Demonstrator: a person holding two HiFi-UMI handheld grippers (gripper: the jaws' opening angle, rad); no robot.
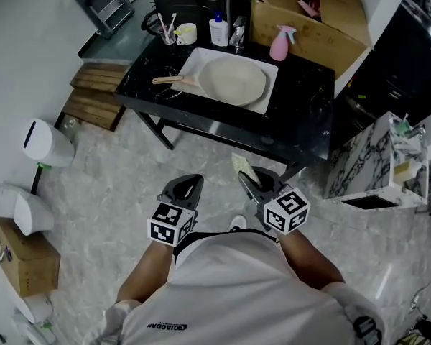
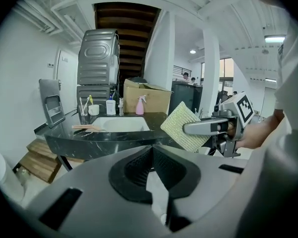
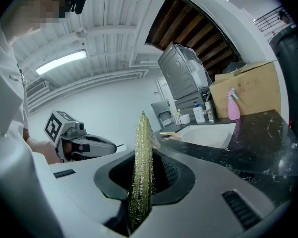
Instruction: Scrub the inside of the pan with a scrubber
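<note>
Left hand-held gripper (image 2: 151, 148): jaws fully together, pads meeting, nothing between them. It touches nothing.

Right hand-held gripper (image 3: 143, 158): closed on the scrubber (image 3: 140, 167), a flat yellow-green glittery pad. The jaws pinch its lower part, and the rest stands up and forward past the tips (edge-on in the right gripper view, broadside in the left gripper view).

Position: both hand-held grippers are side by side over the grey marbled floor (image 1: 108, 185), near each other but not touching. Both are well short of the worktop's front edge and point toward it.

Pan (image 1: 233, 80): pale and round, lying in the white sink (image 1: 194, 57) set into the middle stretch of the black worktop (image 1: 305, 110). Its wooden handle (image 1: 172, 80) points toward the worktop's left edge. The pan is well apart from the scrubber and from both hand-held grippers.

Along the worktop's back edge: a white pump bottle (image 1: 218, 30) behind the sink and a pink spray bottle (image 1: 279, 44) at the sink's right rear corner. A cardboard box (image 1: 330, 27) stands at the back right corner.
</note>
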